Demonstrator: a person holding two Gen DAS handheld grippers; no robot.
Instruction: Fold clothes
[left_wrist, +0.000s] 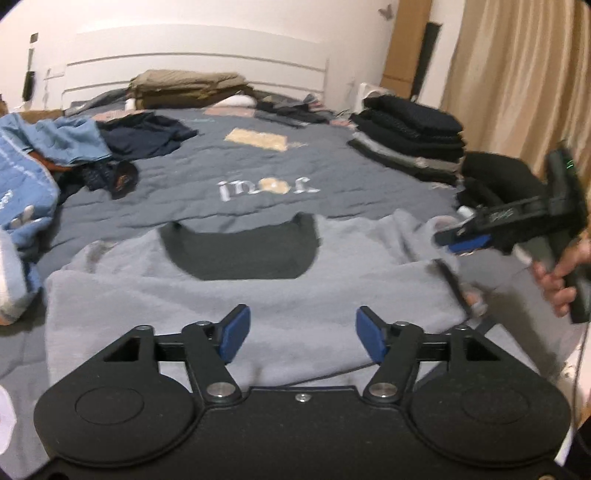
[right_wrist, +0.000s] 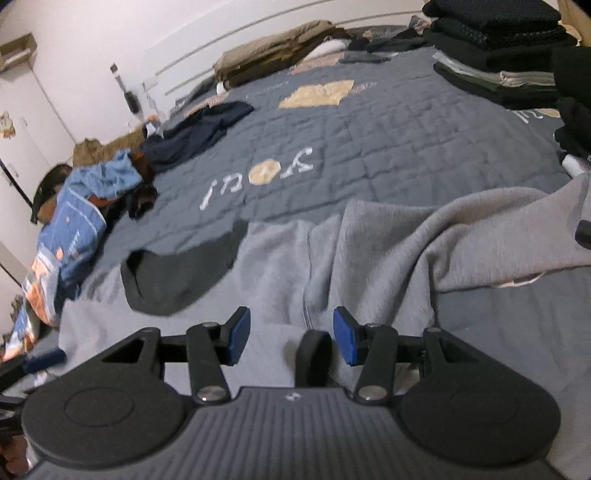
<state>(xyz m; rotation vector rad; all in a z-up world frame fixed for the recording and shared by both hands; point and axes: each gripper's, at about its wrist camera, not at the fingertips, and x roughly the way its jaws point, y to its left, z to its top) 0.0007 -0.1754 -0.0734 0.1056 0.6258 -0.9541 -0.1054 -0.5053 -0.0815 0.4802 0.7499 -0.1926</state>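
A light grey sweatshirt (left_wrist: 258, 295) with a dark grey collar patch (left_wrist: 243, 251) lies spread on the grey quilted bed (left_wrist: 221, 162). My left gripper (left_wrist: 303, 336) is open and empty, hovering over its near hem. My right gripper (right_wrist: 291, 336) is open and empty above the sweatshirt (right_wrist: 332, 266), whose right sleeve (right_wrist: 498, 229) is bunched and folded over. The right gripper also shows in the left wrist view (left_wrist: 465, 240), held by a hand at the sweatshirt's right side.
A stack of folded dark clothes (left_wrist: 410, 140) stands at the bed's right. A heap of blue and dark unfolded clothes (left_wrist: 55, 158) lies on the left. Folded tan bedding (left_wrist: 188, 88) sits by the white headboard. Beige curtains (left_wrist: 517, 74) hang at the right.
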